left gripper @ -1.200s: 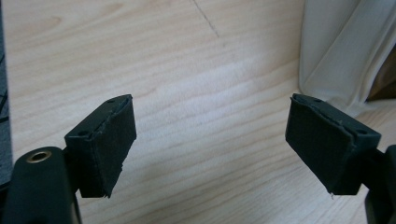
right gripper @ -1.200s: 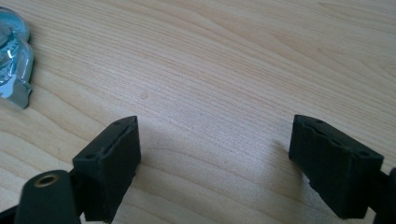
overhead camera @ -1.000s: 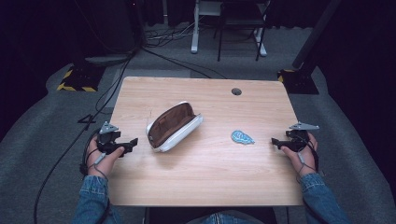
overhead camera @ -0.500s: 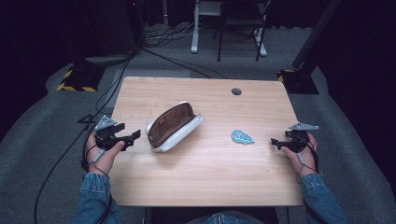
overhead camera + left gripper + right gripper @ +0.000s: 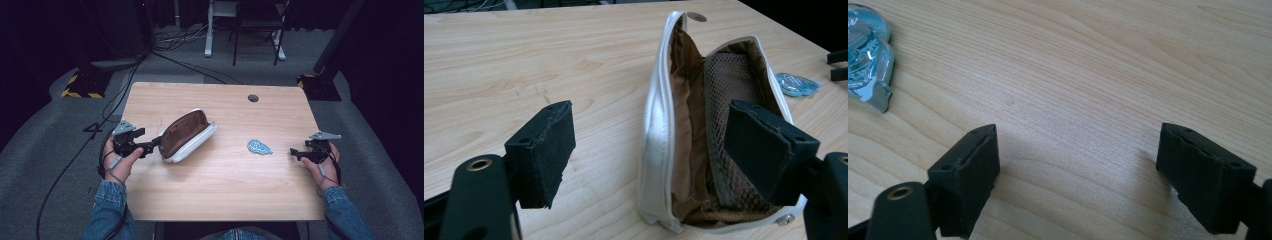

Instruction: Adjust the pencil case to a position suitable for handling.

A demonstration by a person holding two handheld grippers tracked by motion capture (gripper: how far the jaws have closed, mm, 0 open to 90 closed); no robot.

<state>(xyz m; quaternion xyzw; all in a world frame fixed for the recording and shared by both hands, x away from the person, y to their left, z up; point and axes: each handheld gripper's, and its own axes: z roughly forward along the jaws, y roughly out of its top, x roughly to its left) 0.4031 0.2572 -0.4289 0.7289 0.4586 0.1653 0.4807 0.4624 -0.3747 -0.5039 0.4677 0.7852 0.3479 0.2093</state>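
Pouch, white with brown lining, lies unzipped at frame centre, the left gripper gaping wide around its near end. Right gripper, lower right, hangs spread and empty near a blue packet.

This looks like a lab or recording studio. A lone wooden counter stands on grey carpet with darkness all round. Black cables snake across the floor at the far left, yellow-and-black hazard-striped stand bases flank the counter, and white desk legs rise at the far end.
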